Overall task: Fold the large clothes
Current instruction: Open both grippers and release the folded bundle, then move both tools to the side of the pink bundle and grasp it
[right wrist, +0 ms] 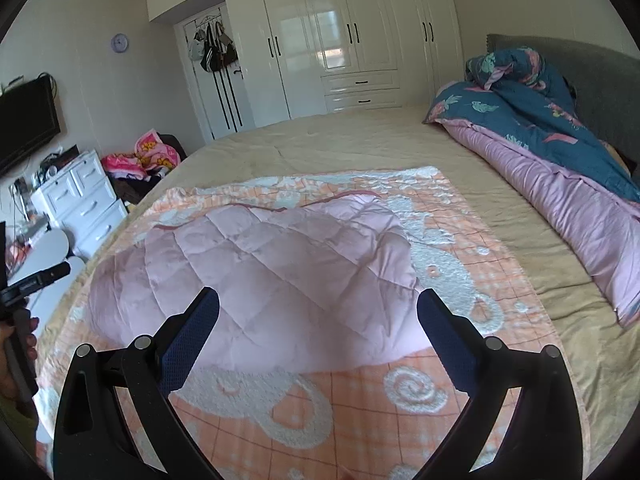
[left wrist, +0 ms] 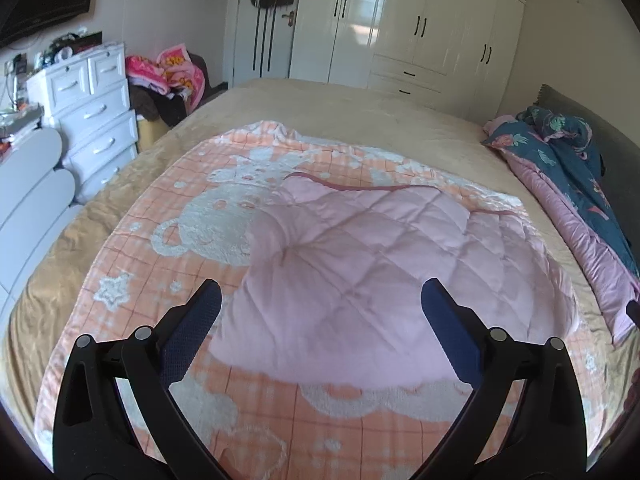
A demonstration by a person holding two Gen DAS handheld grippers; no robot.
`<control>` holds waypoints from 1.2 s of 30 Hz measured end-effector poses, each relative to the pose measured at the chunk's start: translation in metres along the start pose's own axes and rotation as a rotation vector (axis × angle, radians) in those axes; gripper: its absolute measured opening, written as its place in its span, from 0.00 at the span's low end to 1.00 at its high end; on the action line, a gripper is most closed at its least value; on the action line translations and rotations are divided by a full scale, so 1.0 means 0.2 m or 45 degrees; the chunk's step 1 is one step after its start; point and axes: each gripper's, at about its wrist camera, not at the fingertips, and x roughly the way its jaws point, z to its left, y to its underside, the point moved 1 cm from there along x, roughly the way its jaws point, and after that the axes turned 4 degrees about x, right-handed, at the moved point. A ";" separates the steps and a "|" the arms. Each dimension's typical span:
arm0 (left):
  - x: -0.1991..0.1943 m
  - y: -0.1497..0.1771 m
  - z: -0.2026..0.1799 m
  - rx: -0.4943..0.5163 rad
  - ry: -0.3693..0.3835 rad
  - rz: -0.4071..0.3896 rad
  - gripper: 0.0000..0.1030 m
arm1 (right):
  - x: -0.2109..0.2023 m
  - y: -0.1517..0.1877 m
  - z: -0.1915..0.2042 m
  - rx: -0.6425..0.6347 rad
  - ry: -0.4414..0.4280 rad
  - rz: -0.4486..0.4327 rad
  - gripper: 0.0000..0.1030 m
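A pink quilted garment [left wrist: 360, 264] lies folded in a rounded heap on an orange-and-white blanket [left wrist: 192, 216] spread over the bed. It also shows in the right wrist view [right wrist: 264, 268], on the same blanket [right wrist: 460, 248]. My left gripper [left wrist: 320, 300] is open and empty, hovering above the garment's near edge. My right gripper [right wrist: 318, 304] is open and empty, also above the garment's near edge. The left gripper's handle [right wrist: 36, 280] shows at the far left of the right wrist view.
The bed has a beige cover [left wrist: 360, 108]. A rolled blue-and-pink duvet [right wrist: 560, 152] lies along the headboard side. A white drawer chest [left wrist: 92, 120], a pile of pink cloth [left wrist: 172, 72] and white wardrobes [right wrist: 340, 40] stand beyond the bed.
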 end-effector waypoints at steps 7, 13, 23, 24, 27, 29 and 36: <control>-0.06 0.15 -0.06 0.034 0.003 0.022 0.91 | -0.03 0.10 -0.01 0.023 -0.007 0.020 0.96; -0.05 0.26 -0.08 0.029 0.011 0.073 0.91 | -0.03 0.17 -0.04 0.051 0.012 0.038 0.96; 0.06 0.40 -0.07 -0.060 0.053 0.188 0.91 | 0.07 0.28 -0.13 0.150 0.050 0.115 0.96; 0.07 0.41 -0.06 -0.086 0.070 0.202 0.91 | 0.09 0.28 -0.15 0.181 0.041 0.131 0.96; 0.14 0.44 0.01 -0.246 0.187 0.252 0.91 | 0.17 0.31 -0.23 0.346 0.002 0.193 0.96; 0.19 0.45 0.04 -0.313 0.222 0.275 0.91 | 0.22 0.32 -0.28 0.433 0.004 0.222 0.96; 0.34 0.44 0.12 -0.552 0.320 0.318 0.91 | 0.41 0.33 -0.36 0.609 0.017 0.290 0.96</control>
